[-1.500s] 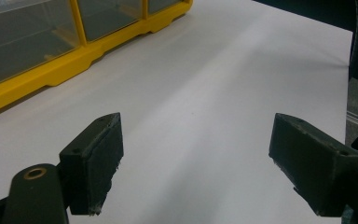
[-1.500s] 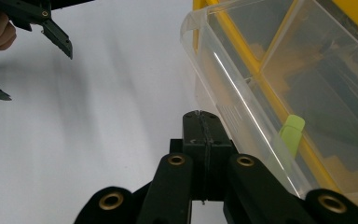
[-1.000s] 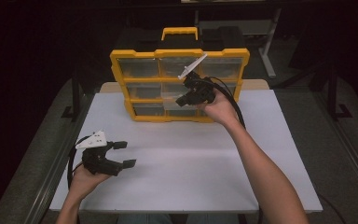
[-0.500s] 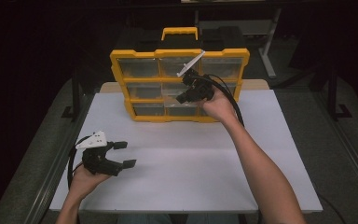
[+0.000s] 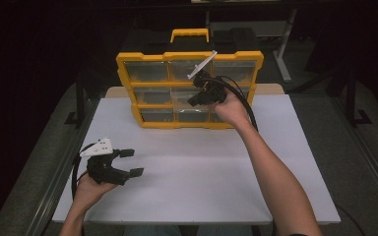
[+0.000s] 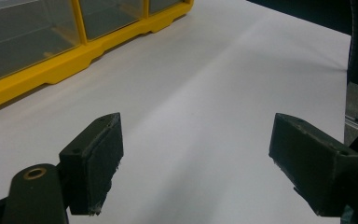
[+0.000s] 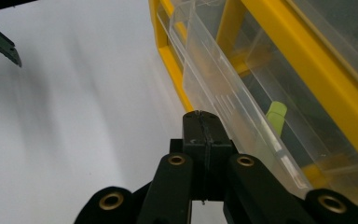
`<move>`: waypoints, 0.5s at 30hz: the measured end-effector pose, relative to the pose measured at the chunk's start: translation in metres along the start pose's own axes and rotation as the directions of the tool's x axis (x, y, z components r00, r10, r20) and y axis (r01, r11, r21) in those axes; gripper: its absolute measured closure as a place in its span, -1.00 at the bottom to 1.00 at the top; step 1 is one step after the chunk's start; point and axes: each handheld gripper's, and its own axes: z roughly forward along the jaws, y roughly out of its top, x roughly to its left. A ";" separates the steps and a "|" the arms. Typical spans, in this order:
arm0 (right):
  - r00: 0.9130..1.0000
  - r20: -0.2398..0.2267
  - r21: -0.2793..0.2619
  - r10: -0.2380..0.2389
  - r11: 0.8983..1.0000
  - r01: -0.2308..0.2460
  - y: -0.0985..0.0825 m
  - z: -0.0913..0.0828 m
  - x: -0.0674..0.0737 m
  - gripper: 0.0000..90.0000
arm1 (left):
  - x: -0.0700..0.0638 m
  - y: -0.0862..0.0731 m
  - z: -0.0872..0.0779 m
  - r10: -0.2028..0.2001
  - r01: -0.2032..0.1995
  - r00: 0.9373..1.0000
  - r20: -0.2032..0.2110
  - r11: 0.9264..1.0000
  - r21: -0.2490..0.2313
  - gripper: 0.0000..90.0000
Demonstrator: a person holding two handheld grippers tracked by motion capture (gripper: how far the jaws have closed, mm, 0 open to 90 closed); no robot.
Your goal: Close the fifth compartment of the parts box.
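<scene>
The right gripper (image 5: 200, 96), jaws pressed together on nothing, is held against the middle drawers of the yellow drawer organizer (image 5: 133, 61), which stands at the far edge of the white desk (image 5: 295, 162). A clear drawer (image 7: 223, 100) juts out slightly beside its tips. The left gripper (image 5: 130, 162), jaws wide apart, hovers near the desk's front-left corner.

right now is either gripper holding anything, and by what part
Nothing is held. The left gripper is wide open over the bare white table; the right gripper is shut on nothing, beside a clear drawer of the yellow organizer.

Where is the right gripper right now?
In the high view the right gripper is up at the front of the yellow drawer organizer at the table's far edge, by its middle column, jaws closed. The left gripper sits near the table's front left.
</scene>
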 end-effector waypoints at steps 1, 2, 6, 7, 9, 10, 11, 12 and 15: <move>1.000 -0.001 0.002 -0.006 1.000 0.006 0.001 0.000 -0.001 0.97 | 0.000 0.000 0.000 -0.004 0.004 1.000 0.000 1.000 -0.004 -0.61; 1.000 -0.003 0.007 -0.002 1.000 0.002 0.001 0.000 -0.001 0.98 | 0.000 0.000 0.000 -0.004 0.004 1.000 -0.001 1.000 -0.007 -0.61; 1.000 0.002 0.020 -0.010 1.000 0.010 0.003 0.001 -0.001 0.98 | 0.000 0.001 -0.001 -0.002 0.002 1.000 -0.001 1.000 -0.010 -0.61; 1.000 0.002 0.024 -0.011 1.000 0.011 0.004 0.000 -0.001 0.98 | 0.000 0.001 -0.001 0.000 0.000 1.000 -0.001 1.000 -0.005 -0.61; 1.000 0.003 0.009 -0.007 1.000 0.007 0.004 -0.002 -0.001 0.98 | 0.000 0.001 0.000 0.003 -0.003 1.000 -0.001 1.000 -0.003 -0.61; 1.000 0.004 0.001 0.004 1.000 -0.004 0.004 -0.004 -0.001 0.98 | 0.000 0.001 -0.001 0.005 -0.005 1.000 -0.001 1.000 -0.002 -0.61; 1.000 0.005 -0.004 0.005 1.000 -0.005 0.004 -0.005 -0.002 0.98 | 0.000 0.001 -0.001 0.005 -0.005 1.000 -0.001 1.000 -0.005 -0.61; 1.000 0.008 -0.004 0.010 1.000 -0.010 0.004 -0.006 -0.003 0.98 | -0.001 0.001 0.000 0.000 0.000 1.000 -0.001 1.000 -0.005 -0.61; 1.000 0.017 -0.007 0.011 1.000 -0.011 0.005 -0.007 -0.005 0.97 | -0.001 0.001 0.000 0.002 -0.002 1.000 0.000 1.000 -0.002 -0.61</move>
